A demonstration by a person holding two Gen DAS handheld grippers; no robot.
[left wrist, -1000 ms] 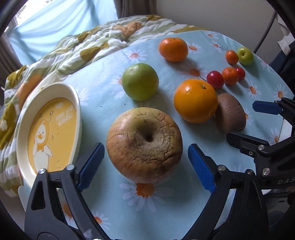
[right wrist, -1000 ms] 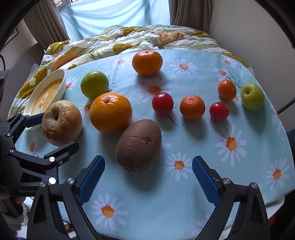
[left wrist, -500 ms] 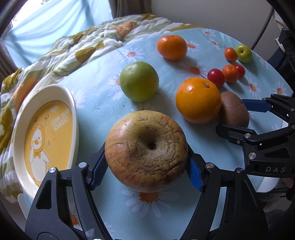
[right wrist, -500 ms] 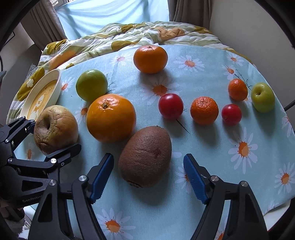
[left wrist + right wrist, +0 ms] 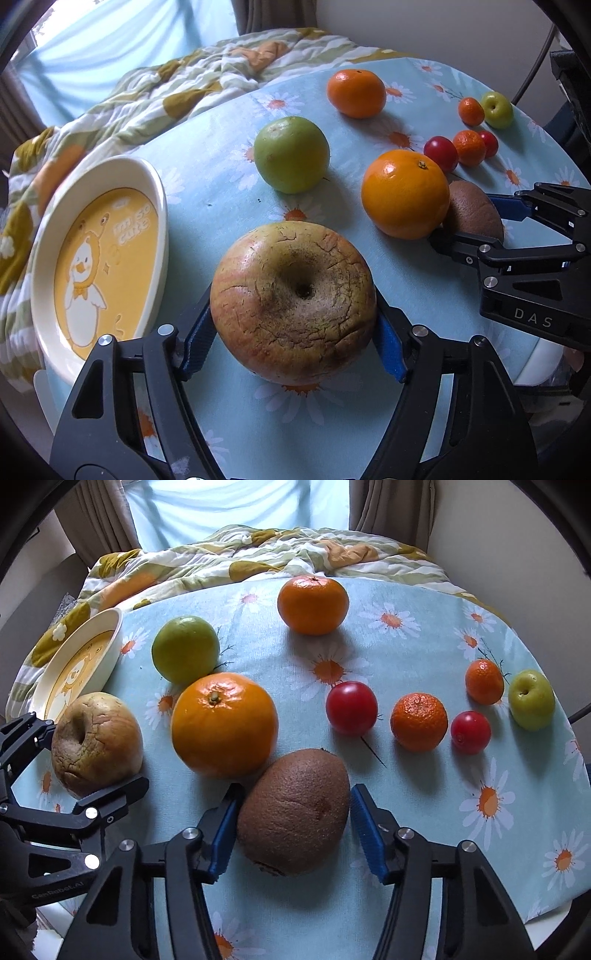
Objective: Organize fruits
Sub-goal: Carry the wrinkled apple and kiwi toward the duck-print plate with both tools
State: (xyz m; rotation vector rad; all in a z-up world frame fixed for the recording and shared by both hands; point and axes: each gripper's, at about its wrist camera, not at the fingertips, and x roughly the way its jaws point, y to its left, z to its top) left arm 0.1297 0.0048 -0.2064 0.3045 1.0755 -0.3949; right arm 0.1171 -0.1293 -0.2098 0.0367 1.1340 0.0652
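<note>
Apple (image 5: 293, 306), the wrinkly yellow-brown one, clamped between the blue pads of the left gripper (image 5: 291, 325), jaws just been closing on it, both pads pressed into its sides, bottom of the fruit sitting on the daisy-print table (image 5: 229, 199). Cream plate (image 5: 159, 206) with a yellow duck picture just left of that gripper, close to the left finger but not touching the apple. Green round fruit (image 5: 291, 153) straight ahead of the left gripper, clear of the apple. Kiwi (image 5: 291, 812) lying between the fingers of the right gripper (image 5: 295, 801), jaws just been closing in on it too, both blue pads up against the fuzzy skin as far as can be made out, right-hand pad only barely so. Big orange (image 5: 223, 723) just ahead-left of the right gripper, touching the kiwi or as good as. Bigger mandarin (image 5: 313, 603) far ahead near the table's back edge. Ahead-right of the right gripper and well apart from it: larger red tomato (image 5: 351, 708), small mandarin (image 5: 418, 722), smaller red tomato (image 5: 470, 732), tiny mandarin (image 5: 484, 681) and little green apple (image 5: 531, 699). Rumpled patterned blanket (image 5: 258, 557) beyond the table. Both grippers angled steeply down, side by side, big orange between them.
</note>
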